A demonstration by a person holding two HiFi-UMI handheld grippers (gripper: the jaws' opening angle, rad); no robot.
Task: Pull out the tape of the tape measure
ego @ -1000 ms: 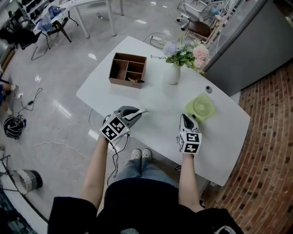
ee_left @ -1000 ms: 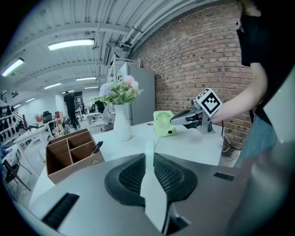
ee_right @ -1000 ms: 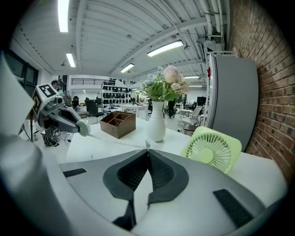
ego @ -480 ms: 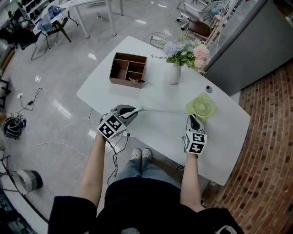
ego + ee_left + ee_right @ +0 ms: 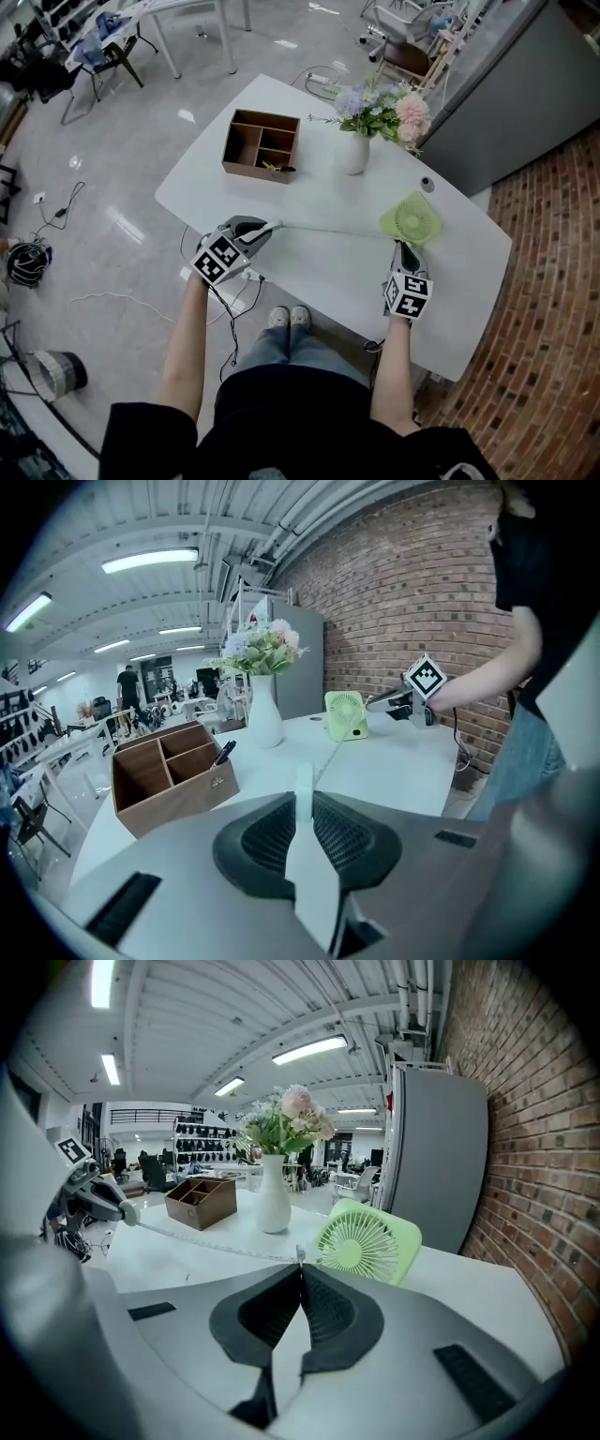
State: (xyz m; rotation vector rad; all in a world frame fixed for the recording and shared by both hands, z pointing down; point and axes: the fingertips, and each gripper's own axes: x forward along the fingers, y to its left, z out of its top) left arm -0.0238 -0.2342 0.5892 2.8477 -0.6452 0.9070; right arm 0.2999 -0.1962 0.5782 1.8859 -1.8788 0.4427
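Note:
My left gripper [image 5: 267, 228] is shut on the pale tape measure case [image 5: 303, 803] near the table's front left edge. The case sits pinched between the dark pads in the left gripper view. A thin tape [image 5: 337, 230] runs from it across the white table [image 5: 319, 272] to my right gripper [image 5: 401, 246]. That gripper is shut on the tape's end tab [image 5: 299, 1258], just in front of the green fan. In the right gripper view the tape [image 5: 206, 1244] stretches left to the case [image 5: 128, 1211] in the far left gripper [image 5: 94, 1199].
A wooden desk organizer [image 5: 262, 143] with a pen stands at the back left. A white vase of flowers [image 5: 354, 150] is behind the tape, and a small green fan [image 5: 410, 217] sits close beyond my right gripper. A cable hangs off the front edge by my left gripper.
My two grippers have moved apart, the left one leftward and the right one rightward and nearer the front edge. The stretch of tape between them has grown longer.

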